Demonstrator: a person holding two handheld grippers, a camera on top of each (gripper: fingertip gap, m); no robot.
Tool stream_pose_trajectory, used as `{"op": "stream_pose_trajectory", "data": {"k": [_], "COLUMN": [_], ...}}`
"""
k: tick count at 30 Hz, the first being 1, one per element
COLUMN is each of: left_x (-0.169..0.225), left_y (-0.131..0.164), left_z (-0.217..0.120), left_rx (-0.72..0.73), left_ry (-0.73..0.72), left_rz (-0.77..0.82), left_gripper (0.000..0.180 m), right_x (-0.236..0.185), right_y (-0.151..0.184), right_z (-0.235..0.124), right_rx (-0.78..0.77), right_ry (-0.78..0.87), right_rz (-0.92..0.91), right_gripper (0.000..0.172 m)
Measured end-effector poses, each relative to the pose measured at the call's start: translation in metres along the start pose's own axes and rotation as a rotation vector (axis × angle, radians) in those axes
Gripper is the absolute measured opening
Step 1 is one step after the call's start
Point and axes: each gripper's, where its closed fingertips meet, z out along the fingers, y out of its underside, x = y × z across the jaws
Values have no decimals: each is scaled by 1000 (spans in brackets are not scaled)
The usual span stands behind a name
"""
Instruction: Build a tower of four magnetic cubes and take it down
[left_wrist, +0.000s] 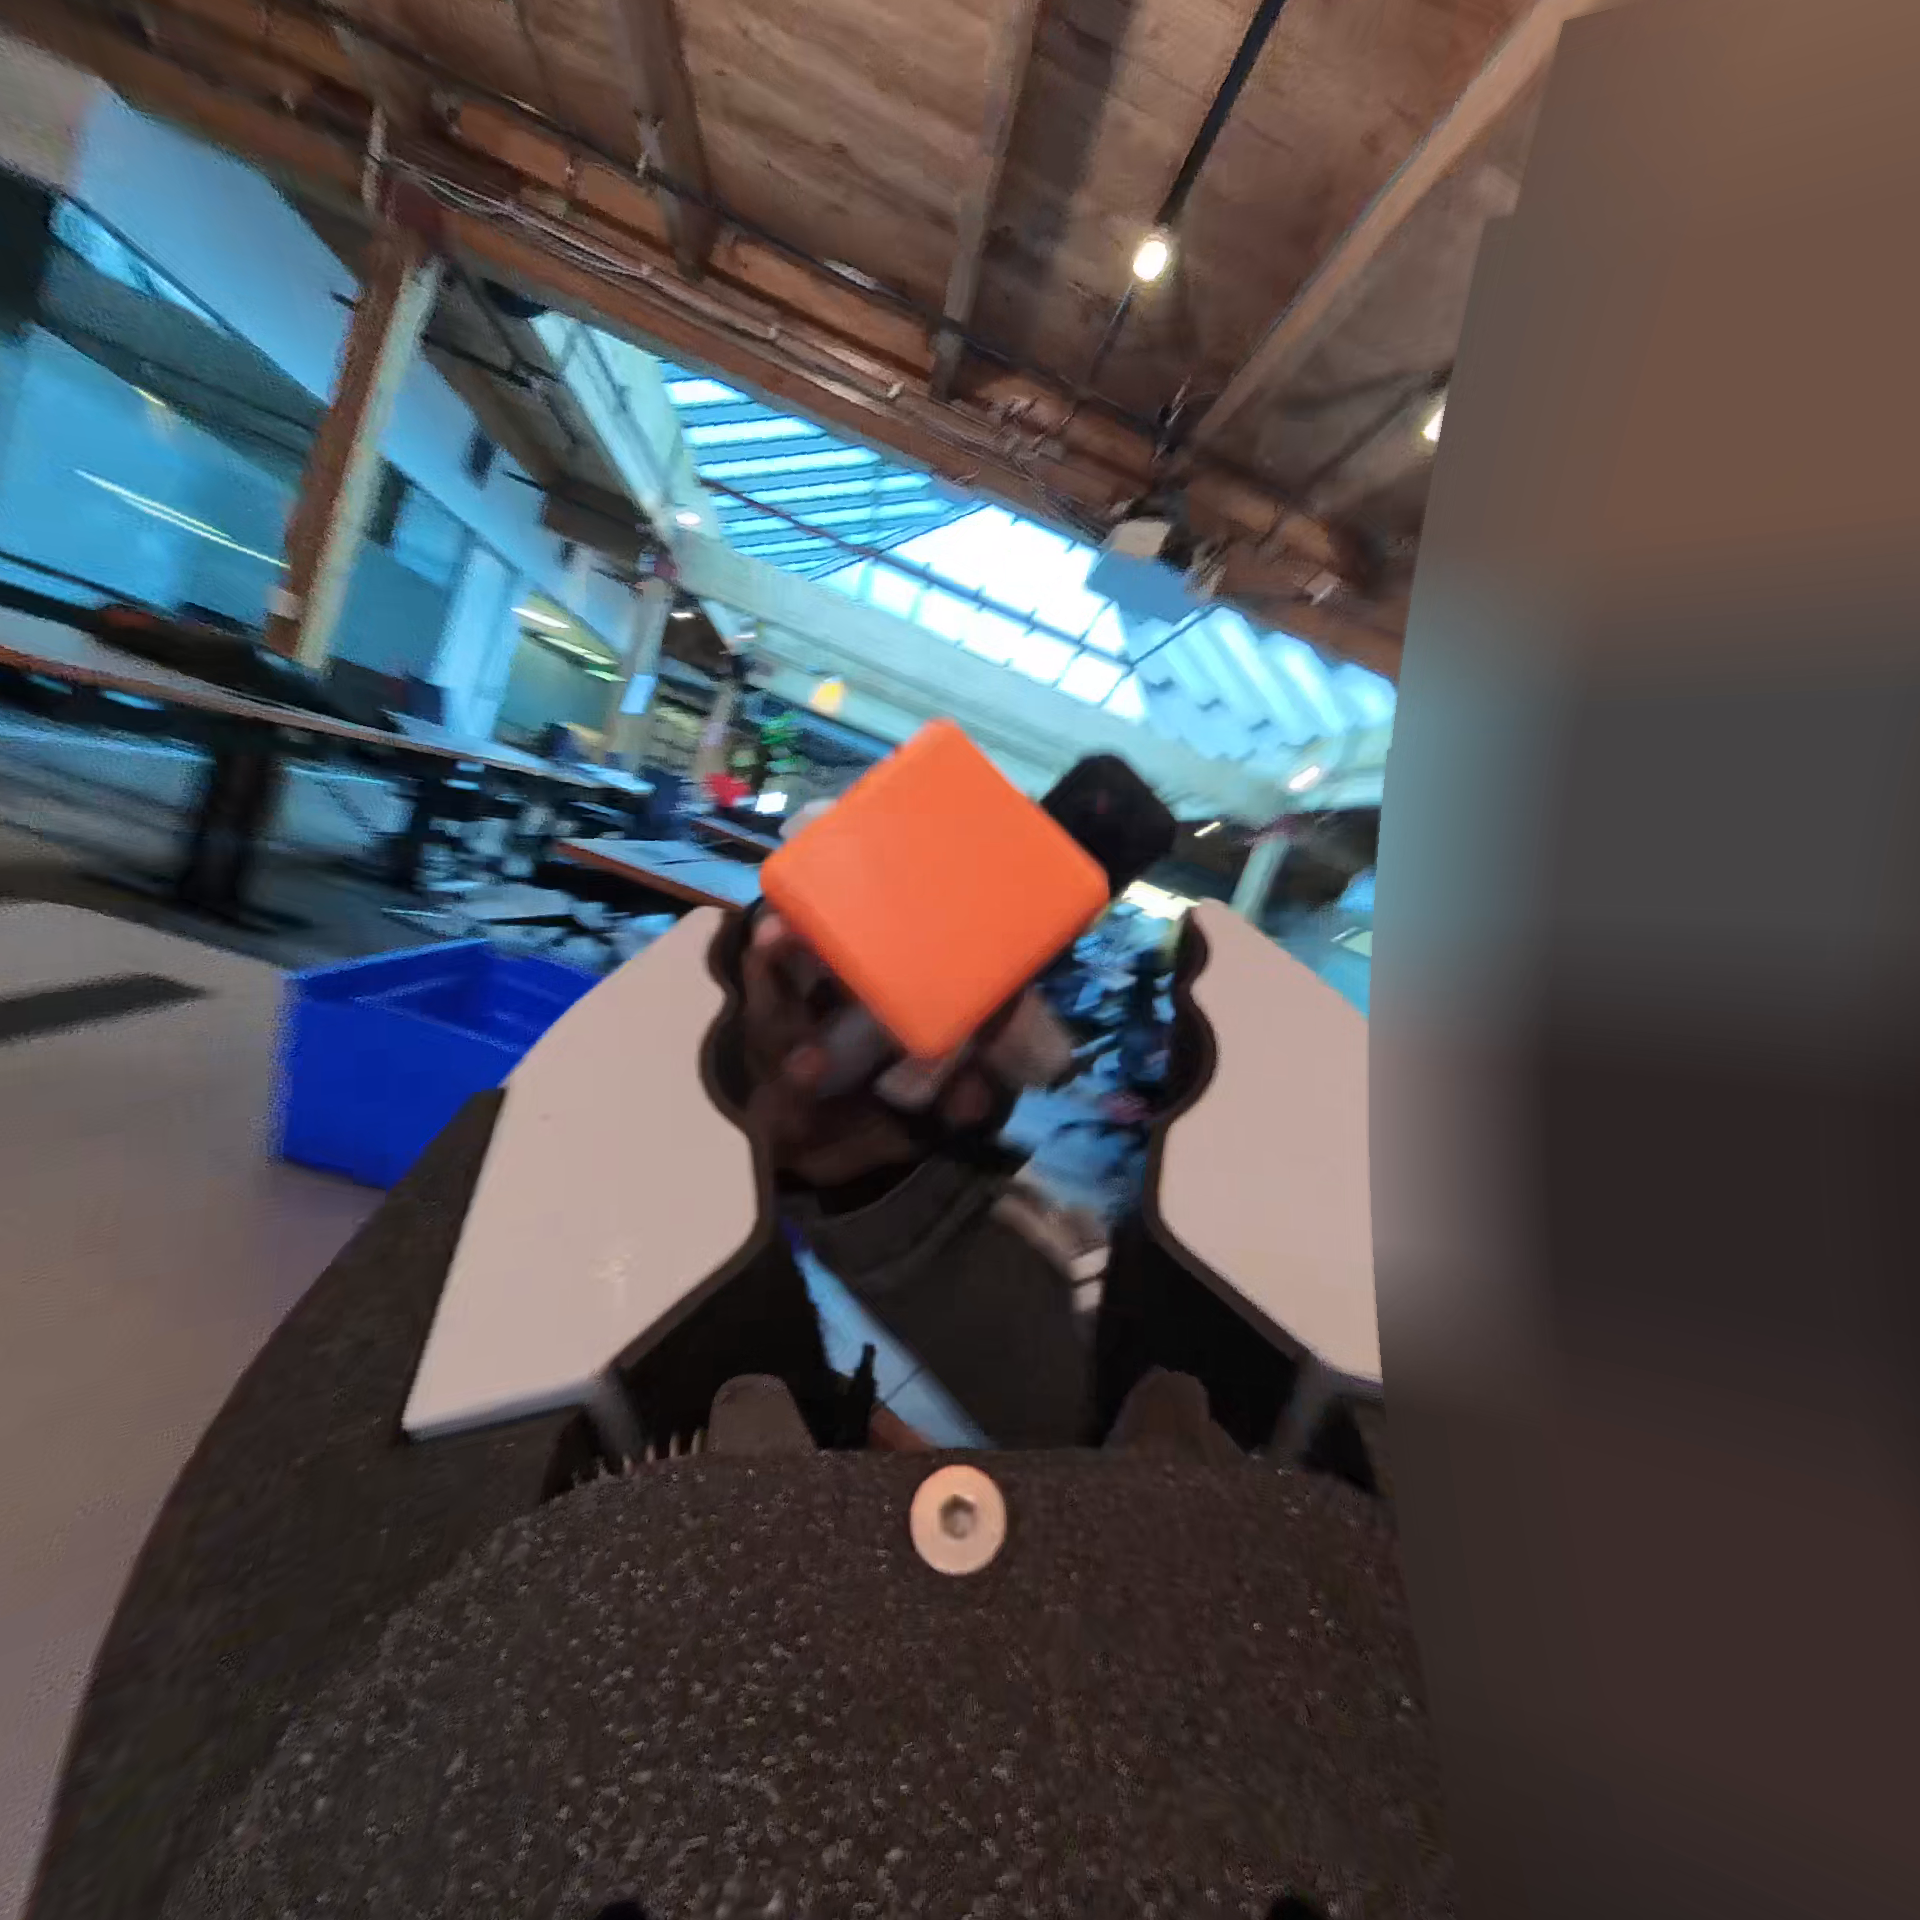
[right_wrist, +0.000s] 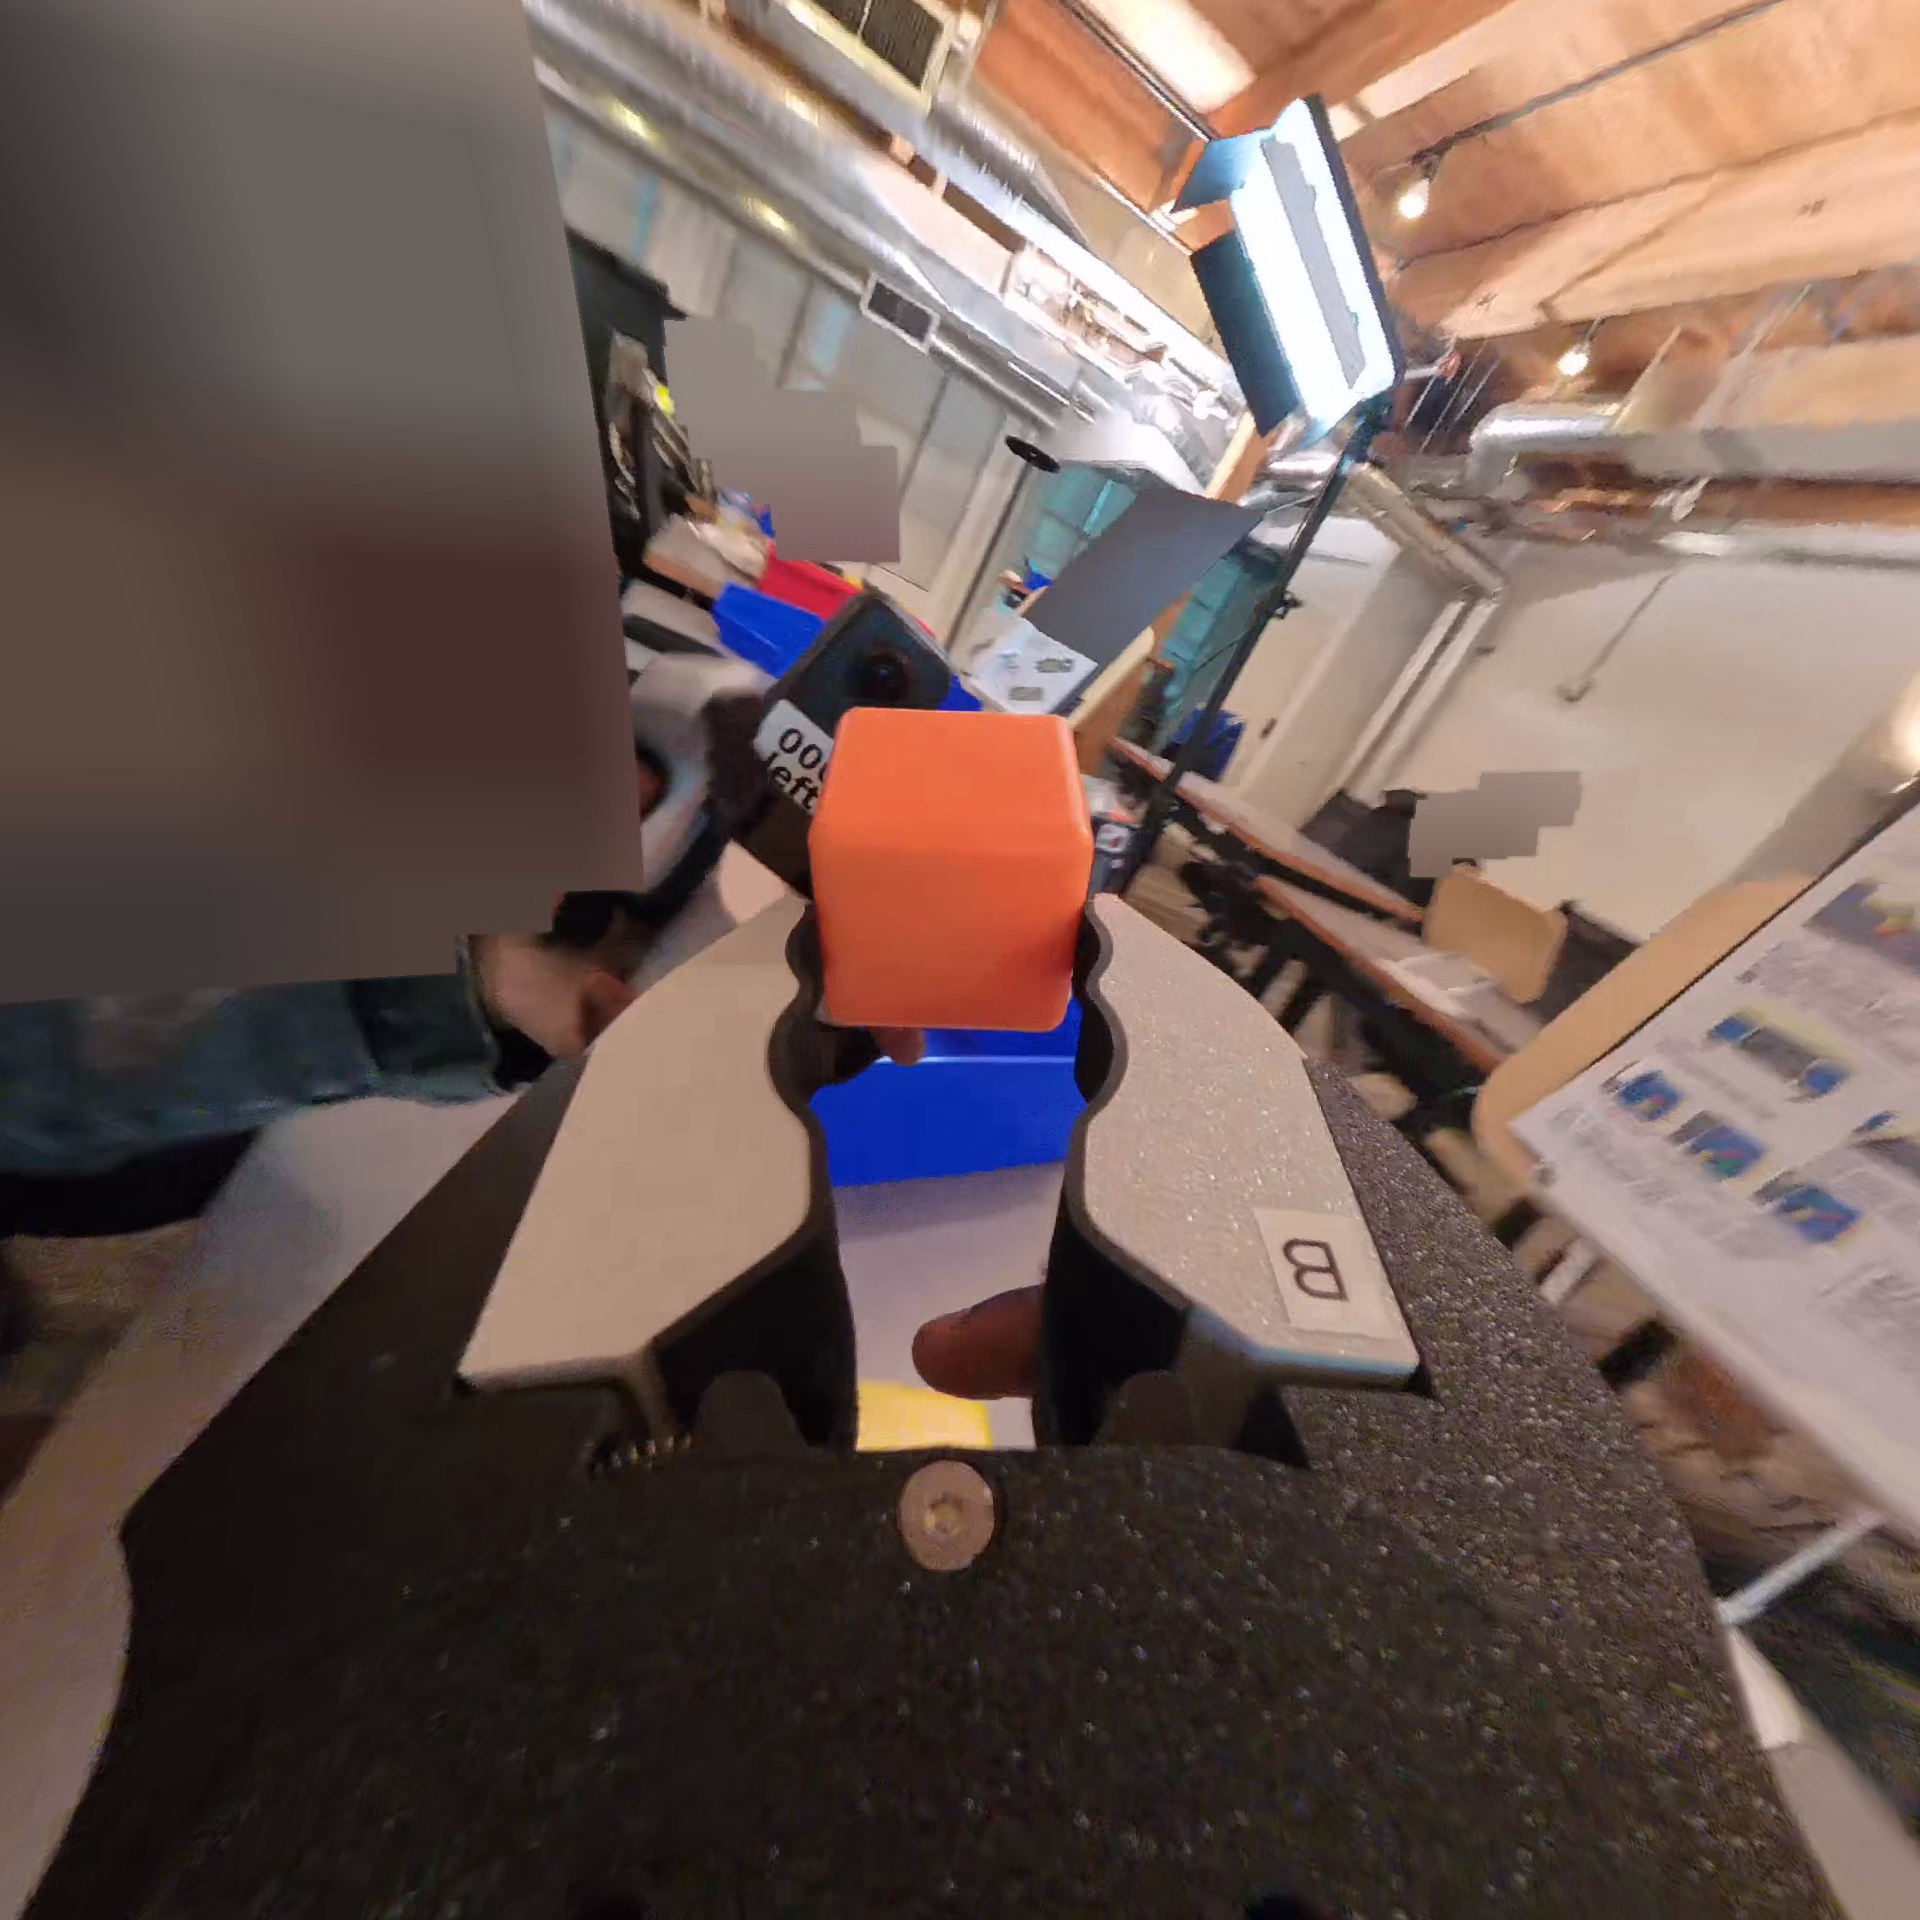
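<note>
Facing the right claw, the left claw stands apart, gripping nothing. One blue bin rests on the counter. Right claw clamps one orange cube, raised above the counter.

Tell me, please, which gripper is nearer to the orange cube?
Right. The right gripper has the orange cube between its fingers, which touch its sides. The left gripper is open, with the cube beyond its fingers.
</note>
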Motion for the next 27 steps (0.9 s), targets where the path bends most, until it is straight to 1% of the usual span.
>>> {"op": "stream_pose_trajectory", "data": {"k": [1, 3, 4, 7, 10, 13, 16, 19, 23, 27], "left_x": [-13, -49, -62, -82, -97, -105, -107, -114, -112, -107], "left_y": [10, 36, 52, 91, 116, 124, 124, 127, 130, 132], "left_z": [-1, -6, -8, -10, -13, -17, -20, -28, -29, -27], "left_rx": [-45, -175, -248, -410, -561, -598, -591, -625, -635, -635], "left_ry": [-63, -200, -229, -227, -290, -328, -332, -366, -345, -307], "left_rz": [95, 249, 286, 301, 391, 403, 367, 350, 349, 347], "left_gripper": [89, 99, 102, 103, 102, 91, 72, 54, 52, 51], "right_x": [8, 19, 23, 26, 24, 19, 12, 5, -1, -3], "right_y": [5, 23, 34, 66, 84, 90, 96, 97, 102, 100], "right_z": [-8, -24, -31, -44, -44, -43, -40, -38, -37, -40], "right_rx": [9, 23, 33, 65, 14, -51, -115, -142, -182, -150], "right_ry": [-21, -81, -115, -165, -175, -178, -191, -212, -229, -261], "right_rz": [73, 220, 285, 420, 465, 460, 453, 443, 421, 435], "right_gripper": [47, 46, 47, 46, 46, 46, 46, 46, 46, 46]}}
